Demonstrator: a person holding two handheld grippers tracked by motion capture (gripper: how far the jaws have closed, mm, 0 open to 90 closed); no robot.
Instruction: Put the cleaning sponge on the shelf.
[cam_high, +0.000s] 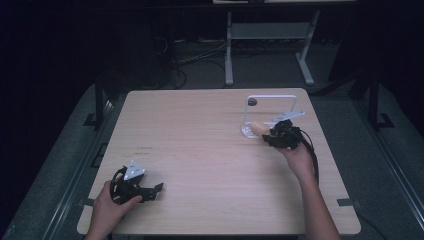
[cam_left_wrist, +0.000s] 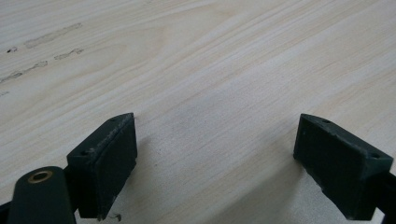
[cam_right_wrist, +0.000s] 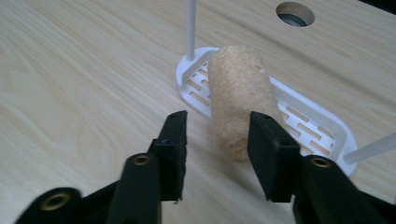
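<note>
— Left hand-held gripper (cam_high: 150, 191)?
— Jaws spread wide, low over bare table (cam_high: 200, 145).
— Right hand-held gripper (cam_right_wrist: 217, 140)?
— Jaws apart, flanking the tan fuzzy roll's (cam_right_wrist: 238, 100) near end; roll lies across white slotted rack base (cam_right_wrist: 308, 123), unclamped.

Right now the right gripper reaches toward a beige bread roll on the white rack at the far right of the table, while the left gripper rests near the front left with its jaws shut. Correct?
Not quite. The left gripper is open: the left gripper view shows its jaws wide apart over bare table. The rest holds: the right gripper reaches toward the bread roll on the white rack.
</note>
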